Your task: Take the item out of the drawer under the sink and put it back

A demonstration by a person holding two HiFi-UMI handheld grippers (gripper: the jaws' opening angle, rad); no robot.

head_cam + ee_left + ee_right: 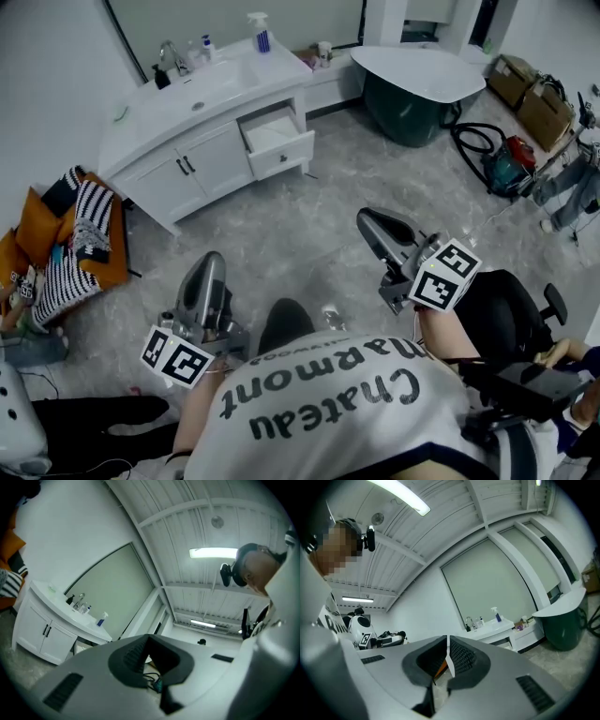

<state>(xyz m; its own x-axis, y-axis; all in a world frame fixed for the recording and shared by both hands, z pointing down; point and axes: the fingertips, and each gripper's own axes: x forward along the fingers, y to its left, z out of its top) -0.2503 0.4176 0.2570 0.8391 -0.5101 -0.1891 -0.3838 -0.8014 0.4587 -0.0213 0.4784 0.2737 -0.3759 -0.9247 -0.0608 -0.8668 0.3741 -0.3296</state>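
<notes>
The white vanity (pixel 202 155) with its sink (pixel 199 94) stands several steps ahead, at the upper left of the head view. One drawer (pixel 278 141) on its right side is pulled out; its inside looks white and I cannot make out any item in it. My left gripper (pixel 210 264) is raised in front of the person, shut and holding nothing. My right gripper (pixel 369 223) is also shut and holds nothing. In the left gripper view the left gripper (pixel 149 637) points up past the vanity (pixel 44 630). The right gripper (pixel 447 644) points toward the vanity (pixel 497 629).
A dark green bathtub (pixel 422 84) stands to the right of the vanity, with a vacuum cleaner (pixel 506 164) and its hose beside it. An orange seat with striped cloth (pixel 75 234) is at the left. A blue spray bottle (pixel 262 33) stands on the counter. Grey tiled floor (pixel 309 216) lies between.
</notes>
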